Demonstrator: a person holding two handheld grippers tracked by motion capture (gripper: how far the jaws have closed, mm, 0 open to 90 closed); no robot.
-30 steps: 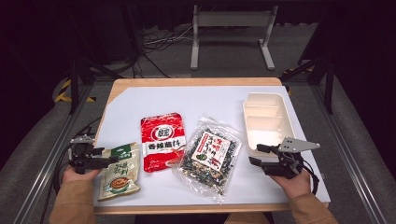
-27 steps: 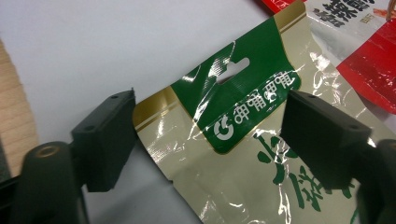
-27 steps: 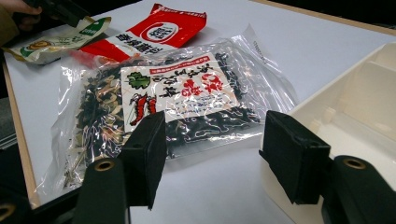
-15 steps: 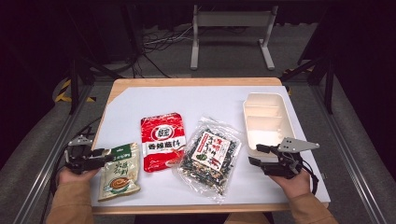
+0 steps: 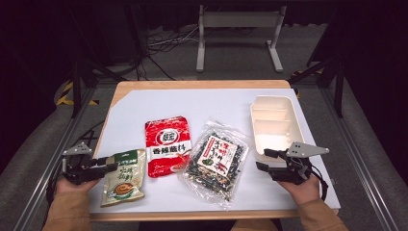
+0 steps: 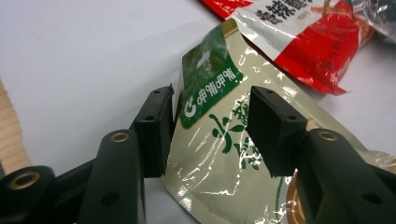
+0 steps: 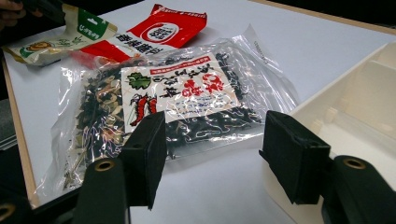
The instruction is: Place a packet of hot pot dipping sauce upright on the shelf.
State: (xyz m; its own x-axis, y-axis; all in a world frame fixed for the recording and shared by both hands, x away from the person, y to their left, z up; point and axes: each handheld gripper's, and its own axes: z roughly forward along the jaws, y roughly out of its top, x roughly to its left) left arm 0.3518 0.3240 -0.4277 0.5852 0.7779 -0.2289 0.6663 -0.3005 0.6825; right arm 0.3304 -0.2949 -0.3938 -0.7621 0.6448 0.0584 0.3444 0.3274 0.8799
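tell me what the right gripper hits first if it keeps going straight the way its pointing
Probably the clear seaweed packet: it lies dead ahead of the open right gripper over bare table. The white tray sits beside that line, though depth is hard to judge.

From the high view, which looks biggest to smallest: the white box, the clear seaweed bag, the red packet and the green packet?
1. Clear seaweed bag and white box: they look about alike, too close to rank.
2. Red packet.
3. Green packet, clearly the smallest.
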